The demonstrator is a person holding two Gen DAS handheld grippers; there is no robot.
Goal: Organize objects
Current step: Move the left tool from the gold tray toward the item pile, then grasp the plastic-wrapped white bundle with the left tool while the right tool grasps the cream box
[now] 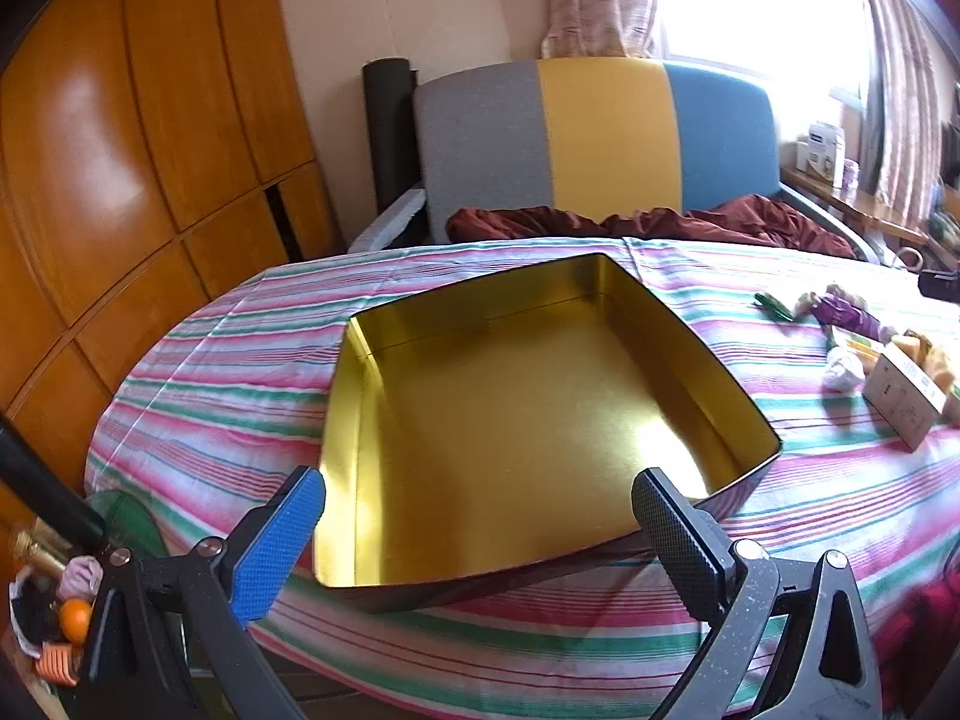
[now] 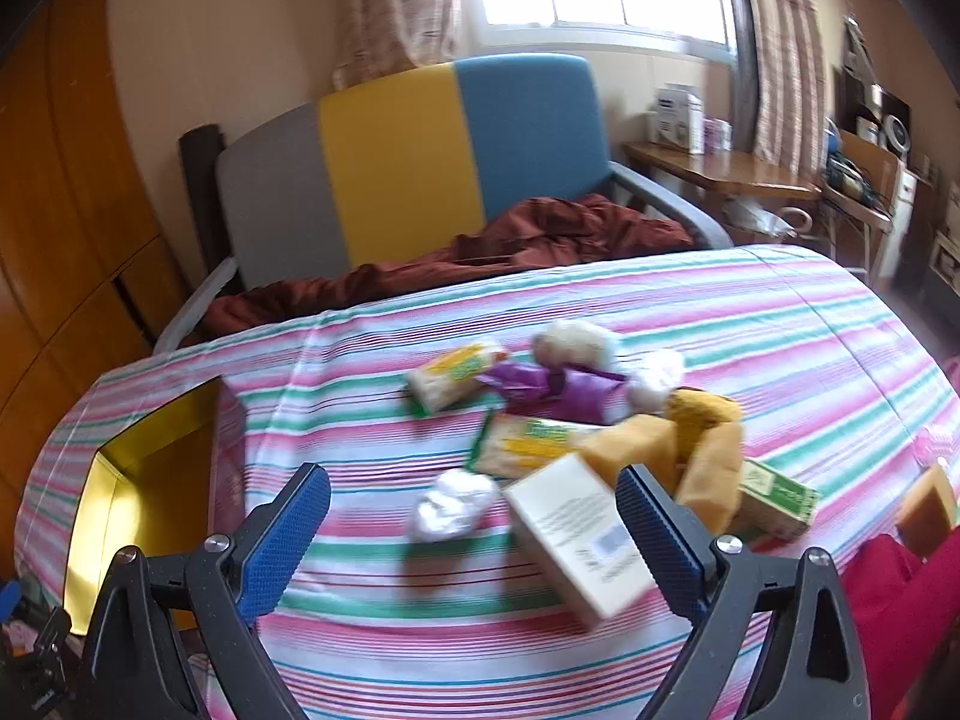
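An empty gold-lined tin box (image 1: 516,420) lies on the striped tablecloth (image 1: 228,372). My left gripper (image 1: 480,522) hangs open over its near rim, nothing between its fingers. In the right wrist view the tin box (image 2: 144,480) sits at the left. My right gripper (image 2: 474,516) is open above a pile of items: a cream carton (image 2: 576,540), a white crumpled wad (image 2: 456,504), yellow-green snack packets (image 2: 456,381), a purple wrapper (image 2: 564,390), an orange-yellow soft toy (image 2: 690,450) and a green-white box (image 2: 780,498). The carton lies just inside the right finger, untouched.
A grey, yellow and blue chair (image 2: 420,162) with a maroon cloth (image 2: 540,234) stands behind the table. Wooden cabinets (image 1: 120,180) line the left. A wooden side table (image 2: 720,171) with boxes is at the right. A red cloth (image 2: 900,600) lies at the near right edge.
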